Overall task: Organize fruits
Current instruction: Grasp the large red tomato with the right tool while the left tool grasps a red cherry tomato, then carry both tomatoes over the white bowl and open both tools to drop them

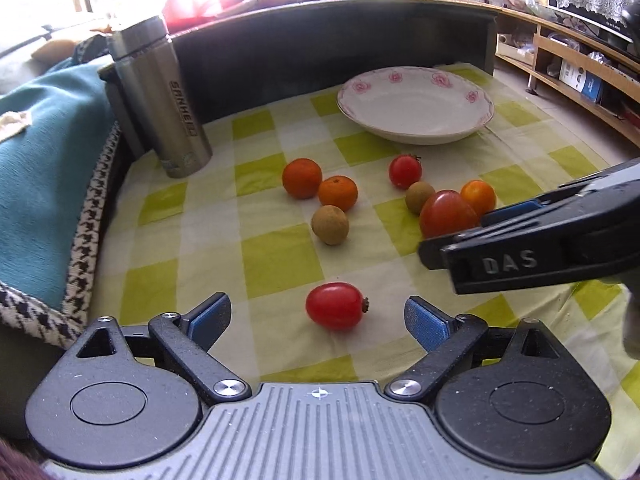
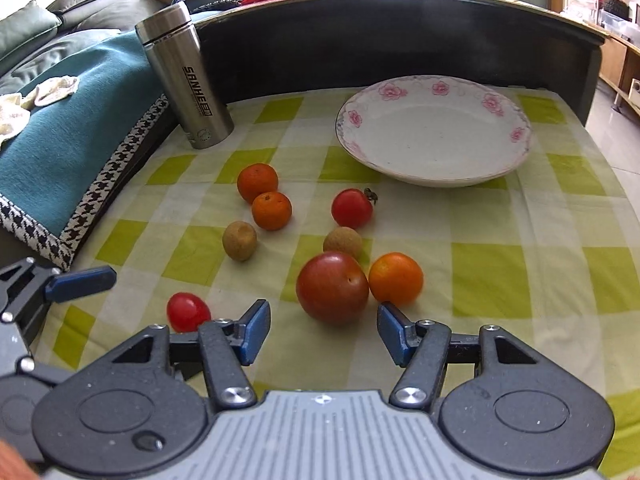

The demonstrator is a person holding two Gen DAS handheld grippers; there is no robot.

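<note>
Fruits lie loose on the green-checked cloth point(image 2: 500, 280) covering the desk. Small oval tomato point(image 1: 335, 305) sits just ahead of the left gripper point(image 1: 318, 318), jaws spread wide, holding nothing. Large red tomato point(image 2: 332, 287) touches an orange fruit point(image 2: 395, 278), both just ahead of the right gripper point(image 2: 322, 332), jaws likewise apart and empty. Two mandarins point(image 2: 271, 210), two brown longans point(image 2: 239, 240) and a round tomato point(image 2: 352, 208) lie farther back. Flowered plate point(image 2: 500, 106) holds no fruit. Steel flask point(image 2: 186, 76) stands upright at rear left.
</note>
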